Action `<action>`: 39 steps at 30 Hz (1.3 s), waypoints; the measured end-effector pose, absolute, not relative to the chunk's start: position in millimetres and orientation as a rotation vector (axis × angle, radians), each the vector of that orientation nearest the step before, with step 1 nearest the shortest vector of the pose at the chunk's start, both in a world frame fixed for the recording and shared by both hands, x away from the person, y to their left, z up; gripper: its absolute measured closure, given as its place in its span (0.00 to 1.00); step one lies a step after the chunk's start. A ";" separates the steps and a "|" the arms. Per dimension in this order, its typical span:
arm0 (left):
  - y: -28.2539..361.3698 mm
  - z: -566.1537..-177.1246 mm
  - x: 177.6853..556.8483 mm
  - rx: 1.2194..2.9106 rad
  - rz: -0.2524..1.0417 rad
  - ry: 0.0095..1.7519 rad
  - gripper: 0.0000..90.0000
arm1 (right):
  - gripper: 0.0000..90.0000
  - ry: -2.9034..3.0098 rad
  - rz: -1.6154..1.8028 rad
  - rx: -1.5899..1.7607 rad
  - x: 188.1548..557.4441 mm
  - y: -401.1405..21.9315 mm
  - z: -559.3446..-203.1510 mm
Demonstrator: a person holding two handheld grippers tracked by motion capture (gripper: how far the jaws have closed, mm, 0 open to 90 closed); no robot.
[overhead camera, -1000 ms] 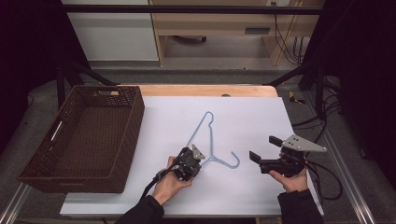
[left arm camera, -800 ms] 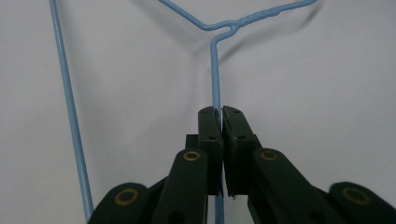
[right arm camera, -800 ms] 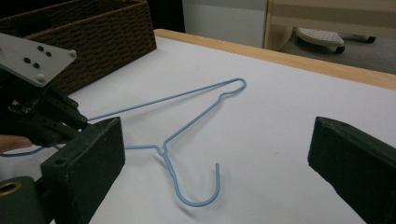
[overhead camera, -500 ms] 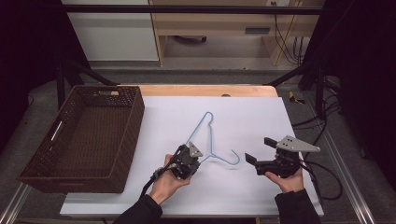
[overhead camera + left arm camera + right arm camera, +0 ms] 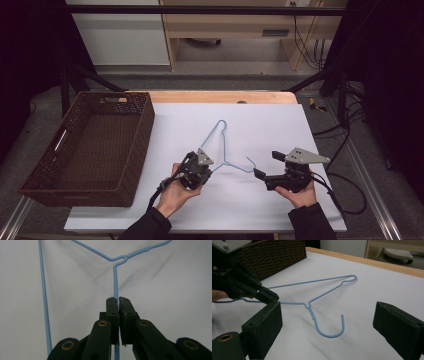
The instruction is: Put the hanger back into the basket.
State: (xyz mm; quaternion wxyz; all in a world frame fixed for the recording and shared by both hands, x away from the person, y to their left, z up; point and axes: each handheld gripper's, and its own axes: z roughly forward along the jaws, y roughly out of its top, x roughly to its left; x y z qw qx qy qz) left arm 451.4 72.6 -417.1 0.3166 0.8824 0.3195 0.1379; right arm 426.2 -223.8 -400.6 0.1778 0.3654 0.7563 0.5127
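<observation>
A blue wire hanger (image 5: pixel 223 145) lies flat on the white table (image 5: pixel 280 125), its hook (image 5: pixel 248 165) curling to the right. My left gripper (image 5: pixel 211 170) is shut on one shoulder wire of the hanger (image 5: pixel 115 280), which runs out from between its closed jaws (image 5: pixel 118 300). My right gripper (image 5: pixel 267 165) is open, just right of the hook. In the right gripper view the hook (image 5: pixel 329 335) lies between and ahead of the wide-apart jaws (image 5: pixel 329 315), untouched. The left gripper (image 5: pixel 270 298) shows there at the left, pinching the wire.
A dark wicker basket (image 5: pixel 145 125) stands on the table's left side, and its wall (image 5: pixel 274 252) shows at the top left of the right gripper view. A wooden strip (image 5: pixel 215 96) borders the far table edge. Cables trail off the right side.
My right gripper has moved left toward the hanger's hook, jaws still open. The left gripper and the hanger have barely shifted.
</observation>
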 end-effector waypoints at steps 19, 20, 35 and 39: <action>82.1 -405.0 451.6 2.302 0.375 0.850 0.97 | 0.18 2.275 1.439 0.998 429.1 -199.9 -417.3; 82.8 -404.3 451.7 2.295 0.373 0.850 0.97 | 0.18 2.284 1.436 0.993 429.6 -199.0 -418.6; 86.5 -399.6 451.5 2.289 0.382 0.850 0.97 | 0.20 2.329 1.423 1.030 439.8 -184.0 -436.8; 87.8 -398.1 451.4 2.281 0.386 0.852 0.97 | 0.20 2.326 1.439 1.052 444.0 -181.0 -440.5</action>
